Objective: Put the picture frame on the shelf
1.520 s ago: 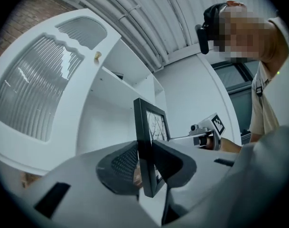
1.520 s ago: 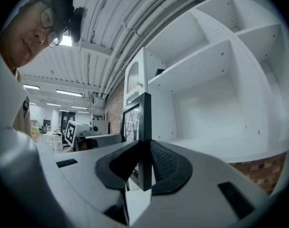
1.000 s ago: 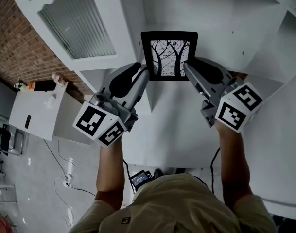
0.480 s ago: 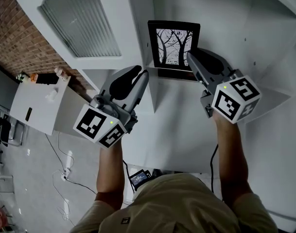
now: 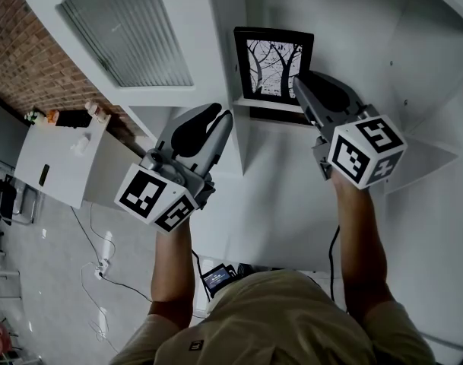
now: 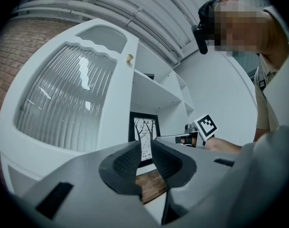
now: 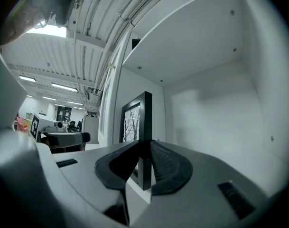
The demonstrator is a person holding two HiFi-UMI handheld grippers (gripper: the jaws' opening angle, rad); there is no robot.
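The picture frame (image 5: 273,65) is being pinched by its right edge in the right gripper (image 5: 301,90), upright at the shelf (image 5: 254,105) front. The left gripper (image 5: 225,116) is being held slightly parted, empty. A forward topple is being risked by release so near the lip.

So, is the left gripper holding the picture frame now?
No, the left gripper has its jaws apart with nothing between them; the right gripper clamps the picture frame.
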